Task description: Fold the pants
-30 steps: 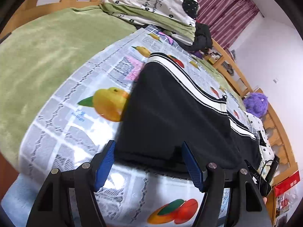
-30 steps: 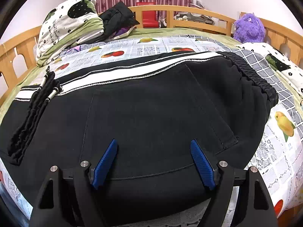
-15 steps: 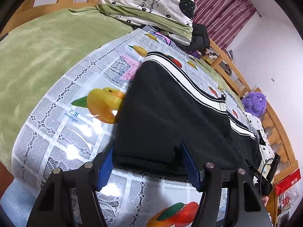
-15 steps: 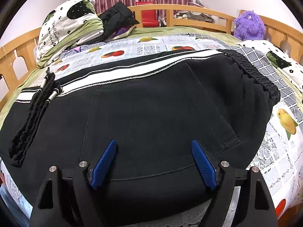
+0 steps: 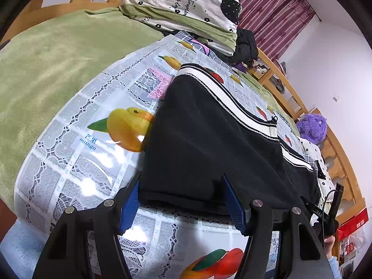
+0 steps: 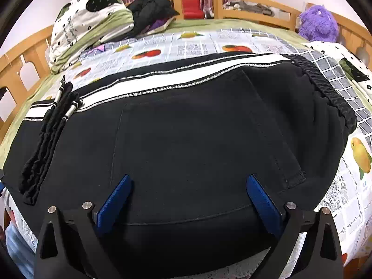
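Fruit-print cloth [image 5: 76, 162] covers a bed, black pants [image 6: 186, 139] folded lengthwise on it. Left gripper [image 5: 180, 200] straddles the cuff, unpinched; right gripper [image 6: 186, 200] is opening over the seat. Crosswise folds remain.

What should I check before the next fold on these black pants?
1. Pants lie flat on the fruit-print cloth: ok.
2. Left gripper straddles the leg hem, pads either side of the edge: ok; whether they press the fabric: cannot tell.
3. Right gripper over the near edge by the pocket, jaws opening, pads not pinching fabric: not ok for lifting yet.
4. Drawstring lies loose on top of the pants, may get trapped in the fold: not ok.
5. White side stripe runs straight, legs aligned: ok.
6. Far half of the cloth bare for the fold: ok.
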